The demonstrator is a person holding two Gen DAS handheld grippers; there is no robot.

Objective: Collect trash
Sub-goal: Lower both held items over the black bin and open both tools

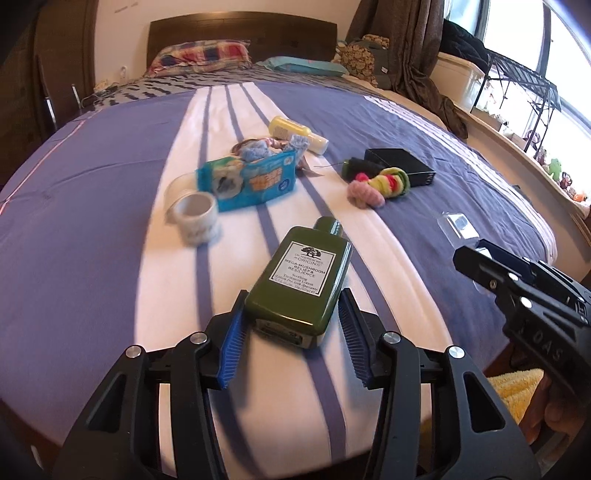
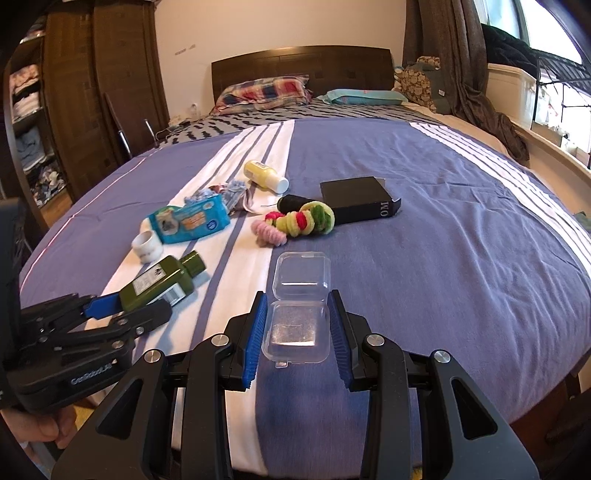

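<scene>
Bedroom scene, a wide bed (image 2: pixel 424 229) under a purple cover with white stripes, dark headboard (image 2: pixel 301 66) at the far end. Far left on the cover sits a white tape roll (image 2: pixel 147 246), and just behind it a blue wipes packet (image 2: pixel 190 218) with a bundle of cloth scraps (image 1: pixel 271 146) at its top edge. Next, the green lotion bottle (image 1: pixel 304 275), lying flat, cap pointing away; the left gripper (image 1: pixel 291 334) has the bottle's base between its blue pads, the left pad touching it, the right one showing a sliver of gap, so whether it is truly pinched I cannot tell. Beyond, a yellow bottle (image 2: pixel 266 175) on its side. Moving right: a string of fuzzy hair ties (image 2: pixel 295 221) touching a black box (image 2: pixel 360 199). Then the clear plastic clamshell case (image 2: pixel 299 314), hinged open, its lower half clamped between the right gripper (image 2: pixel 297 332) pads, jaws narrow. Curtains (image 2: pixel 454 55) and a bright window (image 1: pixel 517 33) close out the right edge.
</scene>
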